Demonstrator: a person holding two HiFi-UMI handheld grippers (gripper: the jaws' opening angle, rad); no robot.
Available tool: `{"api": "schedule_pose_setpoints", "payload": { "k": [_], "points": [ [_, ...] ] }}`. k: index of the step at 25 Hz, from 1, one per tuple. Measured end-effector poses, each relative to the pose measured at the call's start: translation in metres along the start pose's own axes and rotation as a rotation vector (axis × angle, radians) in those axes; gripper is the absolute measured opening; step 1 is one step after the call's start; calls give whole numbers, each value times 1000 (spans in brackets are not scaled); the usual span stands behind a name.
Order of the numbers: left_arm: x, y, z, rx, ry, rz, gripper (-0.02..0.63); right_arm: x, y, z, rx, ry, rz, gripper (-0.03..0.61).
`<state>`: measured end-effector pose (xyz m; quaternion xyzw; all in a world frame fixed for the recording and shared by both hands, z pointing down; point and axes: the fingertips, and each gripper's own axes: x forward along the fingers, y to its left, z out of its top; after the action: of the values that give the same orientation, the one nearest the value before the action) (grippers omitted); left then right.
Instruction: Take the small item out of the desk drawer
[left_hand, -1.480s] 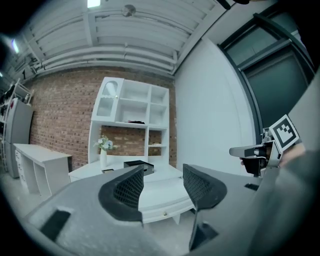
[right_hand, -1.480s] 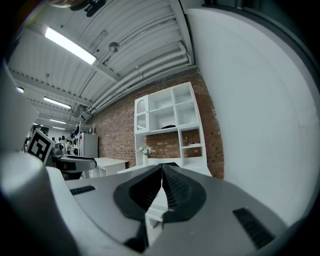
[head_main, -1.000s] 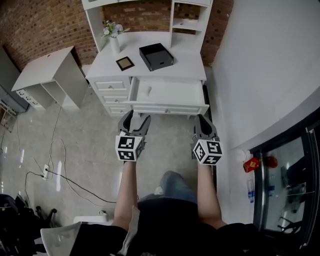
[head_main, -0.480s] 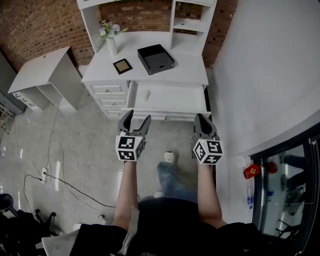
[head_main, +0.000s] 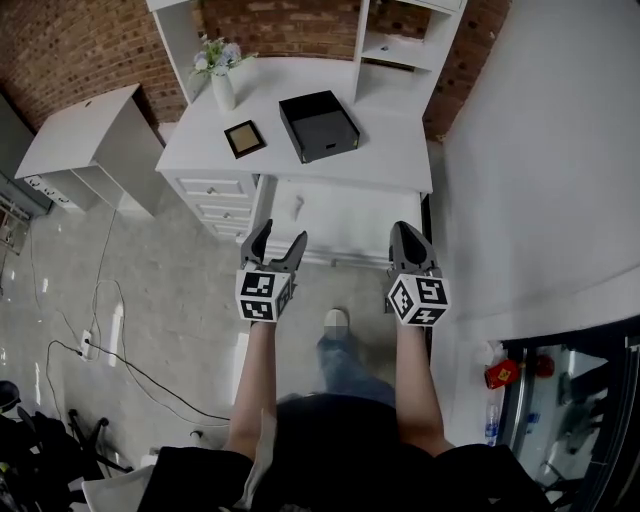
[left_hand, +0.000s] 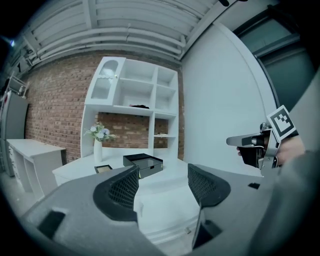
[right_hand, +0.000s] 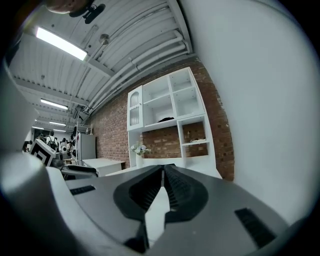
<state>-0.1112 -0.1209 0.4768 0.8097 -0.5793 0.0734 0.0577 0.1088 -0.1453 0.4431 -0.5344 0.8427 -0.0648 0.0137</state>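
Left gripper (head_main: 273, 238) hovers over the floor just on the near side of the open drawer (head_main: 350, 215), its jaws wide apart with nothing between them. Right gripper (head_main: 411, 233) hangs level with it by the drawer's right front corner, jaws pressed together and empty. A small pale item (head_main: 297, 207) lies in the drawer's left part, apart from both grippers. On the desk (head_main: 390, 150) beyond stand a black box (head_main: 318, 125), a small frame (head_main: 245, 139) and a vase (head_main: 223, 88) at far left

Both forearms (head_main: 255, 380) reach forward side by side, left tongs (head_main: 281, 236) spread and empty, right tongs (head_main: 407, 232) pressed together.
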Motion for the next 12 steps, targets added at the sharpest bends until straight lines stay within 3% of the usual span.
{"api": "schedule_pose_setpoints", "payload": {
  "k": [12],
  "points": [
    [106,49,-6,-2,103,75,281,141,-41,0,49,37,101,-2]
  ]
}}
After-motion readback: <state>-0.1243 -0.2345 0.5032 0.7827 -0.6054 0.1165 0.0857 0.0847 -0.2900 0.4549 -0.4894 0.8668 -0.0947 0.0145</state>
